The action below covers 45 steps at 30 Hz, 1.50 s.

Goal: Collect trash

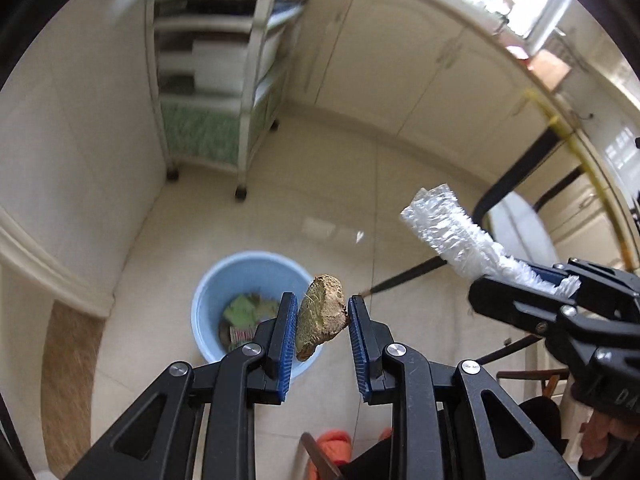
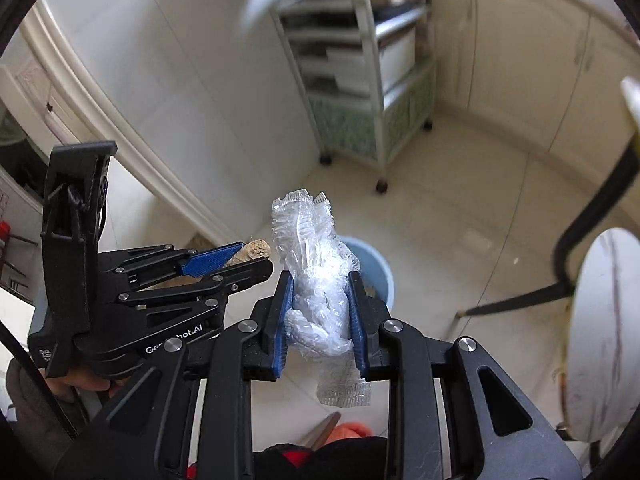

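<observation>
Left wrist view looks down over the left gripper (image 1: 323, 316), whose 2 blue pads pinch a brown, fibrous lump of trash (image 1: 322, 316) directly above the pale blue bin (image 1: 208, 292) on the tiled floor; green and other scraps already lie inside the bin. The lump looks dry, light and crumbly, wedged by its edges across a fairly wide gap, so a hold across its thicker middle seems safest against flaking or slipping. To the right, the right gripper (image 1: 560, 280) is clamped on a crumpled wad of clear plastic wrap (image 1: 444, 232). In the right wrist view that wrap (image 2: 316, 280) bulges between the pads and hangs out above and below them, with the bin (image 2: 380, 276) partly hidden behind it. The wrap appears featherweight, soft and springy; it will likely cling or drift when let go, so gripping its dense central knot suits it best.
</observation>
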Each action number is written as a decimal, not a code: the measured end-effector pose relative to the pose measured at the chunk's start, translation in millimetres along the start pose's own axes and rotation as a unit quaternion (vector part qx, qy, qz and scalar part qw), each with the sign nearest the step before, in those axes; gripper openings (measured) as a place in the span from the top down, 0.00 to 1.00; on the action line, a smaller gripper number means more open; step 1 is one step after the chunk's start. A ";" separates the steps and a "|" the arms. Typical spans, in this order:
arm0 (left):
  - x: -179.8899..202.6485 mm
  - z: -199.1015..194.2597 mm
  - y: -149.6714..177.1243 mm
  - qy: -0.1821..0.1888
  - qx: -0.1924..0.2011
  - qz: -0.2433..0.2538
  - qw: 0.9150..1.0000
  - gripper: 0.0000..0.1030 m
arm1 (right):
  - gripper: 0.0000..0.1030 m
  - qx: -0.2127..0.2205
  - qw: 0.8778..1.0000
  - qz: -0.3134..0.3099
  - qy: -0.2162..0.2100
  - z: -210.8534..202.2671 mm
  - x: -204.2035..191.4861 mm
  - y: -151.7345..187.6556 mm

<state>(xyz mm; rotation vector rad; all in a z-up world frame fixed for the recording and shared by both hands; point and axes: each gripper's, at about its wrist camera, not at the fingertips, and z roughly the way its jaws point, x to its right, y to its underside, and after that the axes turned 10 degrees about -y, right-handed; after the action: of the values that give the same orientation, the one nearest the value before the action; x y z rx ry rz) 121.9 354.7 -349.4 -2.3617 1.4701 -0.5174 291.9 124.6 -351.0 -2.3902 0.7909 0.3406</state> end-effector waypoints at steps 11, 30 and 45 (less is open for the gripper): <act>-36.3 46.4 -7.9 -0.018 -0.056 -0.041 0.997 0.72 | 0.77 -0.059 0.998 0.034 -0.004 102.0 24.4 -11.2; -24.1 1.5 -36.7 -0.048 -0.019 -0.116 0.992 0.23 | 0.40 -0.034 0.997 0.067 -0.027 100.2 24.1 -11.8; 66.3 -182.3 -10.9 -0.025 0.171 -0.039 0.984 0.01 | 0.09 0.129 0.986 0.003 0.104 -106.7 -28.9 9.0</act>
<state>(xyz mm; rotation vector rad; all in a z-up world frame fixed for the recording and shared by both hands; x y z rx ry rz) 74.1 286.6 -173.8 -2.1488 1.1628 -0.6663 269.4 67.1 -258.8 -2.2013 0.8781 -0.0121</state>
